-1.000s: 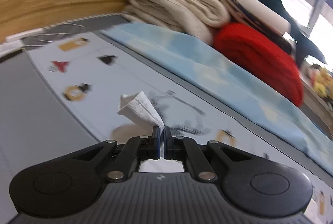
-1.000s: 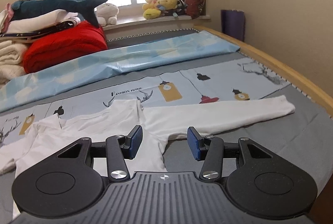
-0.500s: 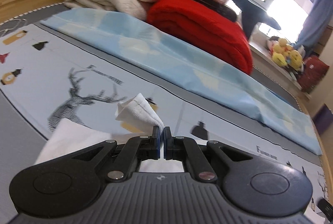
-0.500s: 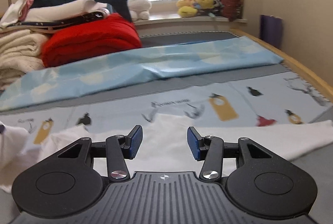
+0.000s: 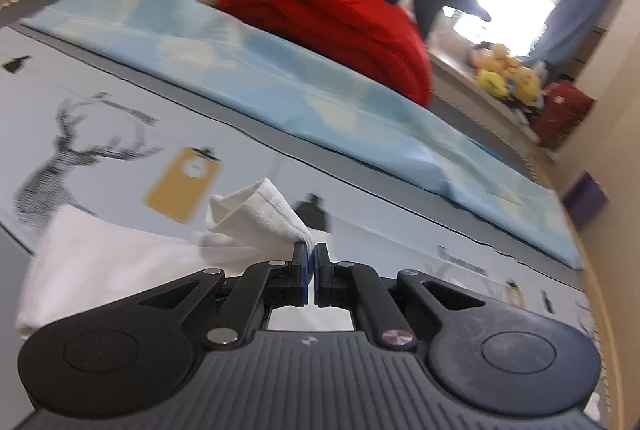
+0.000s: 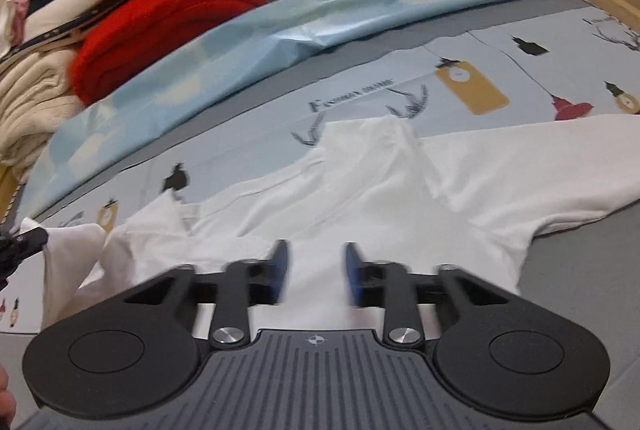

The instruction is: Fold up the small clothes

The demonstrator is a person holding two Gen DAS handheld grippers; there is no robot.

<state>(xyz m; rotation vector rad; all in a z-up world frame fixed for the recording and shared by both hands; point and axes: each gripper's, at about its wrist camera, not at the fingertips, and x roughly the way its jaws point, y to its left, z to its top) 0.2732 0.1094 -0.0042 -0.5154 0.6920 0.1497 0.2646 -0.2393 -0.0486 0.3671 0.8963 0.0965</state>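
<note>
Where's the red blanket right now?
The red blanket lies folded at the far left of the bed in the right wrist view, between the cream blankets and the light blue sheet, under stacked clothes.

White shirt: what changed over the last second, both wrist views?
The left gripper, still shut on the sleeve cuff, carried it in over the white shirt, so the shirt body now shows under it. The right gripper came down closer over the shirt body; its jaws are closing, fabric beneath, nothing pinched yet. The right sleeve and red blanket stayed put.
</note>
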